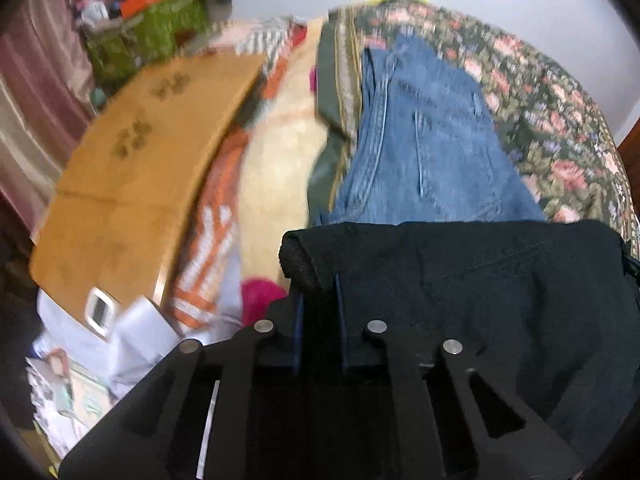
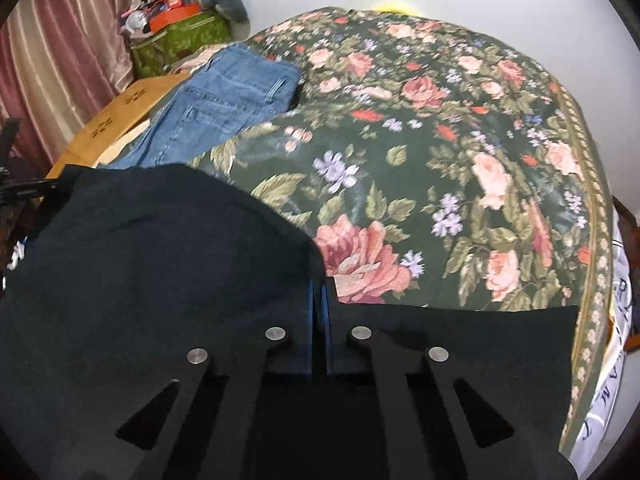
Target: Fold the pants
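Item: black pants [image 1: 500, 280], lying at the near edge of the floral bedspread [image 2: 440, 140].

Handling, judged: soft, limp, light cloth; best taken at hems or waistband corners.

Left gripper [image 1: 318, 300]: clamped on a thick bunched edge.

Right gripper [image 2: 319, 292]: pinched shut on a thin edge.

Left view alone: wooden board [image 1: 140, 160] and cream blanket [image 1: 280, 140].

Right view alone: the bedspread's full spread and the blue jeans [image 2: 224, 96] at far left.
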The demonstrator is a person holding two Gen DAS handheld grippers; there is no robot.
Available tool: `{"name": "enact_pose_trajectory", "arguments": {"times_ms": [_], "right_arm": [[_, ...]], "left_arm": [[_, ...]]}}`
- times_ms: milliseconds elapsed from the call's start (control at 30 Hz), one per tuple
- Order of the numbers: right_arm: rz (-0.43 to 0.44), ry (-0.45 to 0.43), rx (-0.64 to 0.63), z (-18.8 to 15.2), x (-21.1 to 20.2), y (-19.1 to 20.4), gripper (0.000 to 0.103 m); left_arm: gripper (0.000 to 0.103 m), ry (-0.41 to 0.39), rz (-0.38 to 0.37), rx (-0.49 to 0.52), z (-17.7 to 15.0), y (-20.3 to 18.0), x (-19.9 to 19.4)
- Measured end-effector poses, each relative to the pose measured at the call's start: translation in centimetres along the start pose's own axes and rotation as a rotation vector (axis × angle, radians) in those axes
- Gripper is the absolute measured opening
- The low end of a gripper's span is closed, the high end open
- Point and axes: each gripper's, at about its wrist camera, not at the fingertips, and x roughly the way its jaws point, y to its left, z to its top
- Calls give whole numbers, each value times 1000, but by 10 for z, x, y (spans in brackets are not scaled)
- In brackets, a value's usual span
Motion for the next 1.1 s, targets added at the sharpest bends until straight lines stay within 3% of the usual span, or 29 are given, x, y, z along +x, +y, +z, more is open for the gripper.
{"name": "enact_pose_trajectory", "arguments": {"times_ms": [233, 333, 733, 1100], "right_arm": [[-115, -175, 14, 22, -50, -3, 3], [-119, -201, 4, 21, -69, 4, 3], [-65, -279, 26, -28, -151, 43, 3], [-9, -269, 53, -108, -190, 89, 3]], "left_arm": [[13, -122, -22, -24, 33, -3, -45], [13, -152, -40, -23, 32, -6, -60], [10, -228, -69, -21, -35, 15, -137], [10, -237, -69, -30, -128, 41, -174]]}}
